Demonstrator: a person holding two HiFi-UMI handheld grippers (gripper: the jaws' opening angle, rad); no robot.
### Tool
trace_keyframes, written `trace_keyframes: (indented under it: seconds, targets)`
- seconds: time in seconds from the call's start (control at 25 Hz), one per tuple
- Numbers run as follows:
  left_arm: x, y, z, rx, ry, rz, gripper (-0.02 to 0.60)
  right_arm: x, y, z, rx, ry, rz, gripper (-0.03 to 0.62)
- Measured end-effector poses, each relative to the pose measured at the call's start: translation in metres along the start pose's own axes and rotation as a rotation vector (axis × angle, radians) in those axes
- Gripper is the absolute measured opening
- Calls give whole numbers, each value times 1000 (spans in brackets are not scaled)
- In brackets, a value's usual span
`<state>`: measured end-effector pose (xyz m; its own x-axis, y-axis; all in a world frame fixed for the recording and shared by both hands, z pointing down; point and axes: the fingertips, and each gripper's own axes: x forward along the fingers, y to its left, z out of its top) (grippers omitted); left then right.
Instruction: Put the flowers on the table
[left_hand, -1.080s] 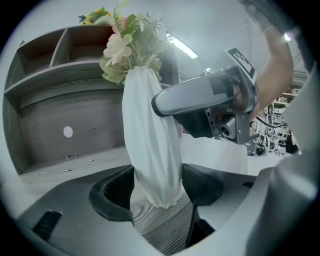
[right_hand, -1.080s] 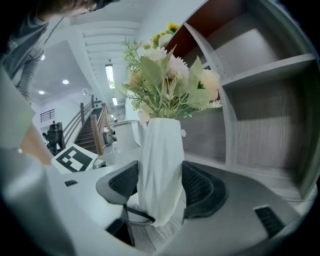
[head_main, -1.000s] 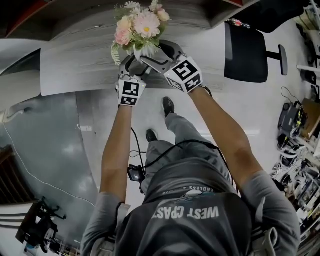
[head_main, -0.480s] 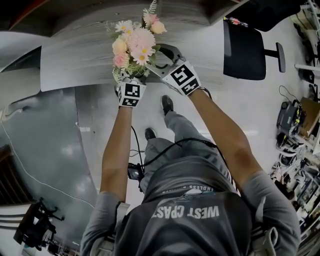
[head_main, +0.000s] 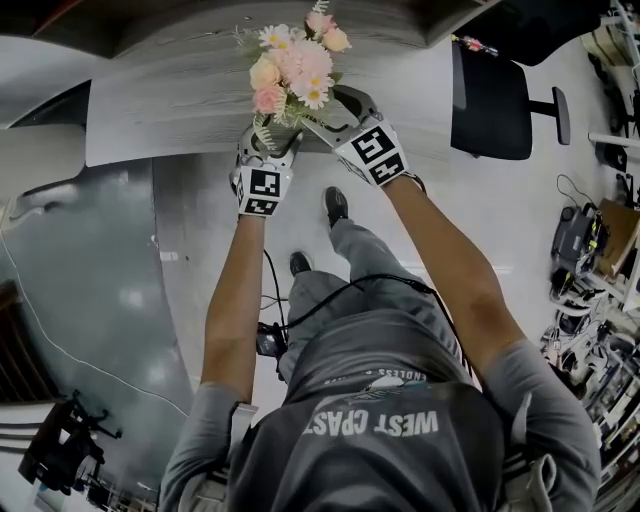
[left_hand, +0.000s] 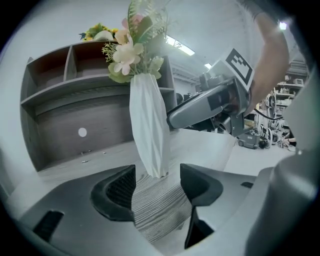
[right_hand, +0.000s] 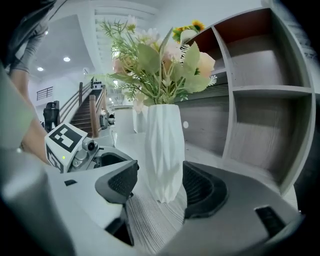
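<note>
One white faceted vase (right_hand: 164, 150) holding one bunch of pink and cream flowers (head_main: 293, 70) stands upright on the grey wood-grain desk (head_main: 170, 120). Two grippers flank it: the right gripper (right_hand: 160, 175) has its jaws spread around the vase's base, while the left gripper (left_hand: 157, 172) has its jaws spread, empty, just short of the vase.
</note>
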<state>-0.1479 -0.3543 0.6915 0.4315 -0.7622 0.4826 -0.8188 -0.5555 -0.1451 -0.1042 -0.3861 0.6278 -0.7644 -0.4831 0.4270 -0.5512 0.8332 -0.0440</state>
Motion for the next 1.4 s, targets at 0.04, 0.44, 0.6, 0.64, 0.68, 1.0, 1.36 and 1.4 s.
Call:
trace_keyframes:
  seconds: [0.04, 0.44, 0.6, 0.64, 0.68, 1.0, 1.36, 1.4]
  targets:
    - [-3, 1, 0, -1, -2, 4, 291, -1, 0, 1, 0, -2, -3, 299]
    - [-41, 8, 19, 15, -37, 36, 252, -28, -3, 10, 4, -11, -65, 268]
    - [-47, 3, 33, 29, -50, 50, 221, -50, -17, 8, 6, -11, -100, 214]
    - [-51, 4, 37, 33, -56, 54, 207, -55, -18, 11, 6, -16, -108, 201]
    - [-57, 5, 41, 36, -63, 58, 192, -60, -17, 14, 5, -19, -115, 190]
    - [-115, 21, 74, 52, -132, 101, 76, -96, -8, 48, 13, -61, -169, 87]
    - [-194, 29, 125, 87, -221, 121, 23, -149, 33, 113, -4, -164, -168, 57]
    - [-203, 29, 132, 87, -234, 125, 20, -155, 38, 120, -6, -170, -164, 55]
